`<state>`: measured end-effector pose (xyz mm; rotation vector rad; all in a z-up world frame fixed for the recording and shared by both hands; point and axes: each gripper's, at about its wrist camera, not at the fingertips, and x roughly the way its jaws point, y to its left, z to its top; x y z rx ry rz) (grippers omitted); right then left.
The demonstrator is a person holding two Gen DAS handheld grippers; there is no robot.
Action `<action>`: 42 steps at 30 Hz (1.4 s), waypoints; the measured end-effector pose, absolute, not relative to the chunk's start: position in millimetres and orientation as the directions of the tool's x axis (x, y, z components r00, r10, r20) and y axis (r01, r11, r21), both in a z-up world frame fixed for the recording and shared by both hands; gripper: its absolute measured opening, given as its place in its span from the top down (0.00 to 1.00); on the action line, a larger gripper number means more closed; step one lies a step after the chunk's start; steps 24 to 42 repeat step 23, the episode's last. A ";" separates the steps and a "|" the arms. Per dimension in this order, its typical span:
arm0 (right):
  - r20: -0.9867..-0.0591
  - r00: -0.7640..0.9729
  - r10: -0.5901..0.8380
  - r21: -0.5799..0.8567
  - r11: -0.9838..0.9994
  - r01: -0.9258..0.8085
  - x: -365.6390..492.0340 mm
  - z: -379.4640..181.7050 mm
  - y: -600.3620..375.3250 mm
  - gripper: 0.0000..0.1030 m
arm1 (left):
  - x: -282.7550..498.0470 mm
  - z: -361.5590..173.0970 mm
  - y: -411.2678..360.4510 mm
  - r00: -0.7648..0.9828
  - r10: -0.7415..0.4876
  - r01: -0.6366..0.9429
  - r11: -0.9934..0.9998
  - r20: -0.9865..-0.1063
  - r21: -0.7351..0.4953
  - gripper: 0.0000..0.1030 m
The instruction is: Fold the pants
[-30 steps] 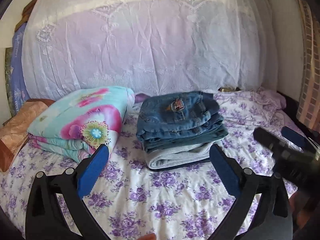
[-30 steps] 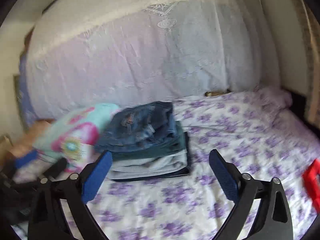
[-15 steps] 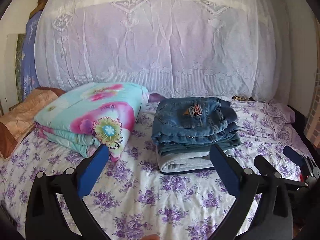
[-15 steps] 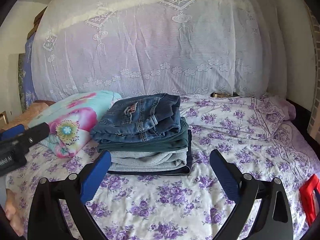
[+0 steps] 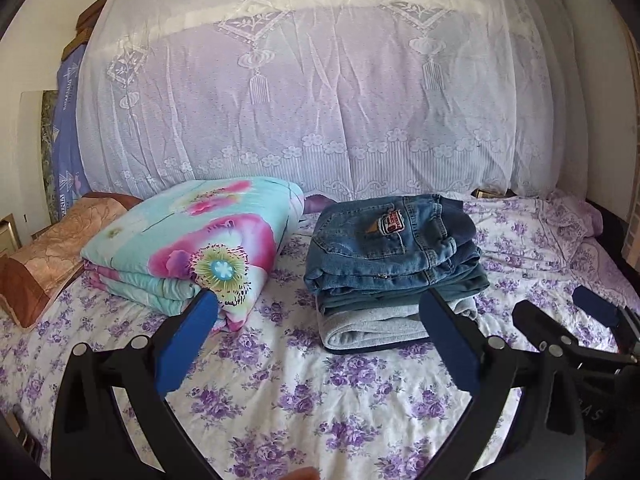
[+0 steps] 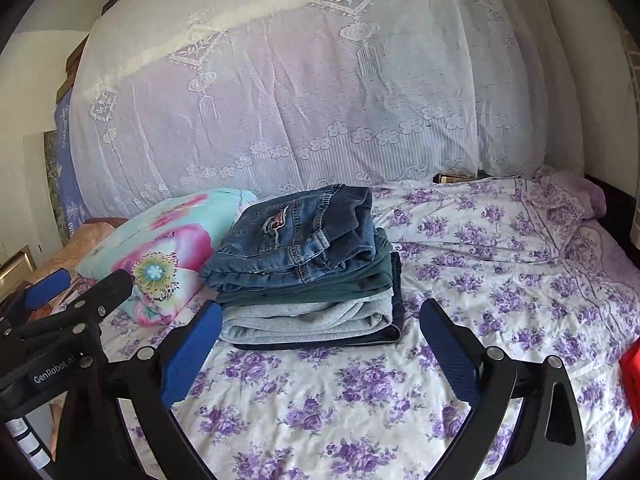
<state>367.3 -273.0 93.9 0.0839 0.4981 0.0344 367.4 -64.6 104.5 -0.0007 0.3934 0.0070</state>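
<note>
A stack of folded pants (image 5: 394,268) lies on the bed, with blue jeans (image 5: 384,240) on top and grey pants (image 5: 372,326) below. It also shows in the right wrist view (image 6: 308,272). My left gripper (image 5: 320,340) is open and empty, held above the sheet in front of the stack. My right gripper (image 6: 320,344) is open and empty, also just in front of the stack. The right gripper shows at the right edge of the left wrist view (image 5: 576,320), and the left gripper at the left edge of the right wrist view (image 6: 76,296).
A folded floral quilt (image 5: 192,248) lies left of the stack, with a brown pillow (image 5: 44,264) beyond it. The purple-flowered bed sheet (image 5: 280,392) covers the bed. A white lace cover (image 5: 320,100) drapes the back. A red object (image 6: 630,376) sits at the right.
Both grippers have pulled back and steadied in front of the stack. The right gripper has shifted lower and farther right in the left wrist view. The stack has not moved.
</note>
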 end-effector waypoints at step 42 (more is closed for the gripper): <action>-0.472 0.881 0.032 0.075 0.997 0.004 365.3 96.9 -275.4 0.03 | 367.2 105.9 -67.6 0.916 -0.011 0.015 1.000 -0.401 0.008 0.05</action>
